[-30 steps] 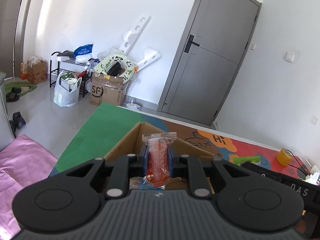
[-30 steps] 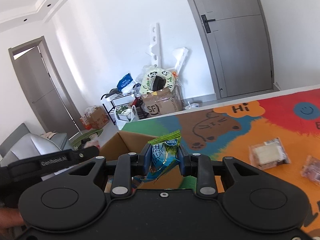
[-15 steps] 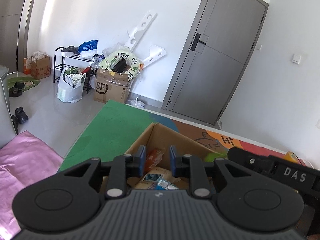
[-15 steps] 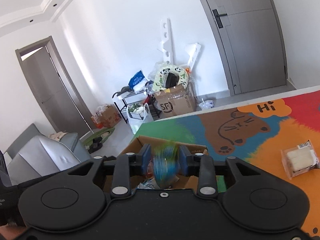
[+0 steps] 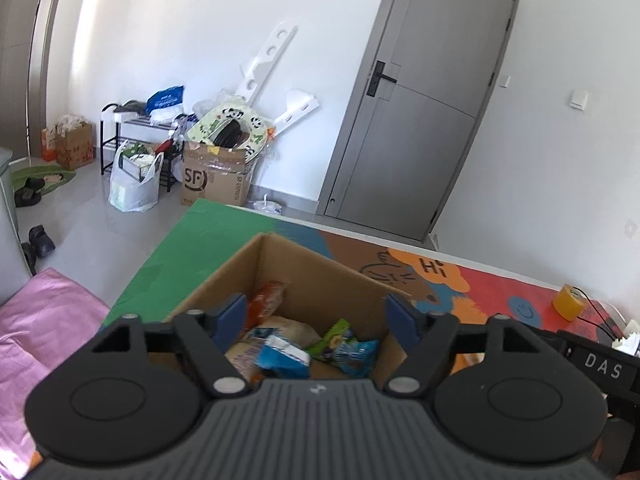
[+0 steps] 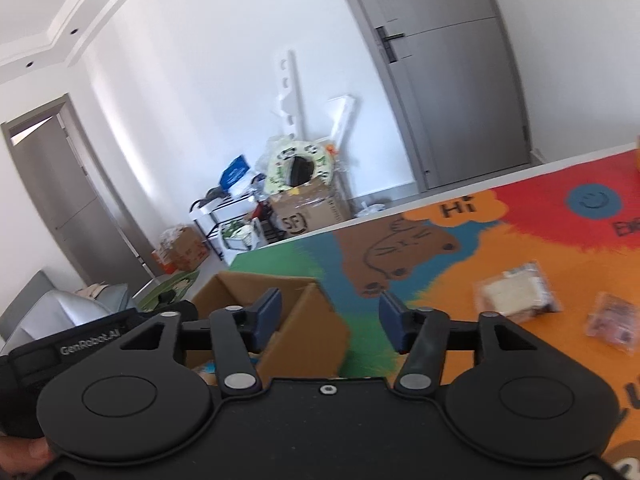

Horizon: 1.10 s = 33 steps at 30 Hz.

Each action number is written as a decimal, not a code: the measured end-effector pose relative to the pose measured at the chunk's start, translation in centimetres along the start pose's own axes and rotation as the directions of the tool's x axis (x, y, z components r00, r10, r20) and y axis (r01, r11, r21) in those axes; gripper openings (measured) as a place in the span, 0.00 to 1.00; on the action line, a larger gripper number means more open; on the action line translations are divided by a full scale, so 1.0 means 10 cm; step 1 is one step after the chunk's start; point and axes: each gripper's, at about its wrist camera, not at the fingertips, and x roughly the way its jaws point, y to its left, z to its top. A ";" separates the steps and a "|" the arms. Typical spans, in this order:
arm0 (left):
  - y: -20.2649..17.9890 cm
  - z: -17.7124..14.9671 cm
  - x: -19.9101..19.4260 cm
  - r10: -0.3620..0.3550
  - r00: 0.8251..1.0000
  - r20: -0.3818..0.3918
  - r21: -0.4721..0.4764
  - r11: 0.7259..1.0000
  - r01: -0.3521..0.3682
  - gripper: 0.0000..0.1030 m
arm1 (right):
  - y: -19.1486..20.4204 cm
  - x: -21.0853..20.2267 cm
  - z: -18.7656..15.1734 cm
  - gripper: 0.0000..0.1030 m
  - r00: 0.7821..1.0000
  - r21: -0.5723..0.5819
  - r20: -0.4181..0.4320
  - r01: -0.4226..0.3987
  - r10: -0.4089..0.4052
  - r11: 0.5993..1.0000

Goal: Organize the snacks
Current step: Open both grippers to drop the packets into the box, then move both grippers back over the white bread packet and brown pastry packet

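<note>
Left wrist: left tool and right tool just opening, empty, dropping snacks into cardboard box

Each tool is black with blue finger pads, silver pivot screws and round side discs.

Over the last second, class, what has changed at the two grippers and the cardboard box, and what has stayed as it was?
Both grippers let go. The left gripper released its orange snack packet, and the right gripper its green-blue packet; both now lie in the cardboard box. Both sets of jaws have just been opening, with nothing between them. The box and the two wrapped snacks on the mat stayed put.
</note>
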 end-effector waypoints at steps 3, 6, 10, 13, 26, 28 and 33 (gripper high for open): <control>-0.12 -0.02 0.00 0.002 1.000 -0.002 0.022 1.000 -0.002 0.77 | -0.14 -0.11 0.00 0.60 1.000 0.014 0.013 0.021 -0.021 1.000; -0.24 -0.06 -0.02 -0.004 1.000 -0.006 0.032 0.999 0.004 0.79 | -0.26 -0.21 0.00 0.63 0.999 0.021 0.022 0.043 -0.043 0.999; -0.39 -0.10 -0.06 -0.023 1.000 -0.004 0.049 0.999 0.023 0.80 | -0.43 -0.31 0.00 0.68 0.997 0.031 0.029 0.070 -0.071 0.997; -0.50 -0.13 -0.07 -0.032 0.999 -0.006 0.062 0.998 0.032 0.84 | -0.53 -0.42 -0.01 0.78 0.996 0.036 0.047 0.080 -0.081 0.996; -0.94 -0.24 0.01 -0.066 0.997 -0.027 0.089 0.994 0.068 0.88 | -1.14 -0.79 -0.01 0.86 0.977 0.114 0.092 0.180 -0.191 0.977; -1.00 -0.25 0.04 -0.080 0.996 -0.033 0.093 0.992 0.083 0.88 | -1.20 -0.80 -0.01 0.86 0.974 0.121 0.093 0.195 -0.207 0.973; -1.15 -0.24 0.14 -0.101 0.994 -0.043 0.121 0.987 0.105 0.88 | -1.32 -0.81 0.00 0.84 0.970 0.139 0.088 0.214 -0.227 0.967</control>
